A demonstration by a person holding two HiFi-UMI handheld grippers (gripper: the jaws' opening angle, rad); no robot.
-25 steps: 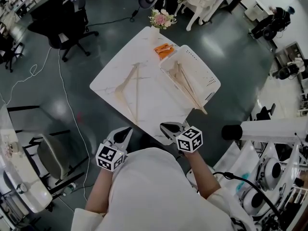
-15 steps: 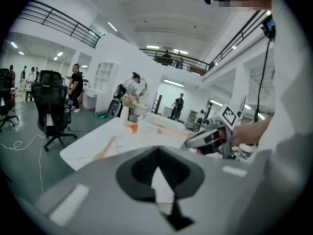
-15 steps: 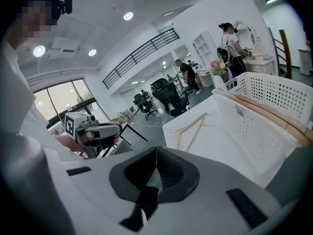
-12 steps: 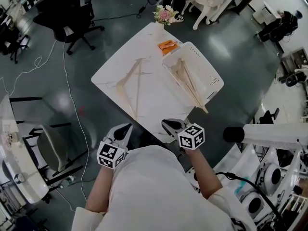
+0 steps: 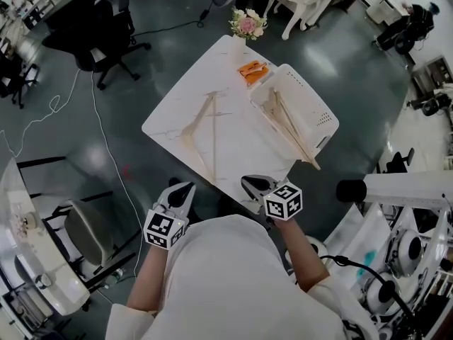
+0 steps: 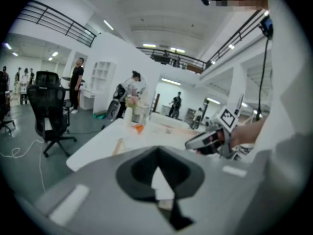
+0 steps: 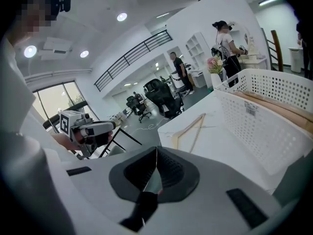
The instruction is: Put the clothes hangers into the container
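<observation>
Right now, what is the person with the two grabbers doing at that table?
A person is tidying wooden hangers into a white basket. Some hangers already lie in the basket, with ends poking over its rim. One hanger lies flat on the table, not yet put away. The left gripper and right gripper are held close to the person's body, at the table's near edge. Both have their fingers shut and hold nothing.
</observation>
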